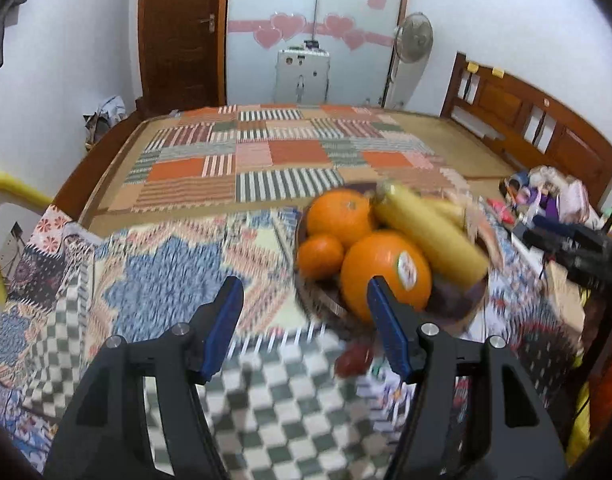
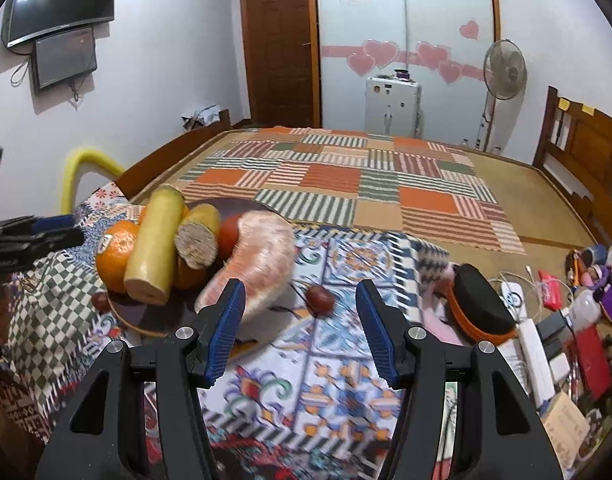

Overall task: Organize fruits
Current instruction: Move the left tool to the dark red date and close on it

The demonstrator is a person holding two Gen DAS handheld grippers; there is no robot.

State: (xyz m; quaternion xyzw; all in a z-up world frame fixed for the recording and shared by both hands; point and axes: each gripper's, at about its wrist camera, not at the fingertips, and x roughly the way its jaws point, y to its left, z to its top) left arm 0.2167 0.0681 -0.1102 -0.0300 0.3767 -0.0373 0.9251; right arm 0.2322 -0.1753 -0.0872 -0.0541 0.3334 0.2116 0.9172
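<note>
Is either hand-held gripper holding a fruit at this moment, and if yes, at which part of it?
Nothing is held. The left hand-held gripper and the right hand-held gripper are both open, with only the patterned cloth showing between their blue pads.

No text, brand or number can be read in either view. The large orange (image 1: 385, 272) carries an oval sticker (image 1: 407, 267), its print blurred beyond reading. The yellow notes (image 2: 564, 103) on the headboard (image 2: 585, 140) are too small to show any writing.
</note>
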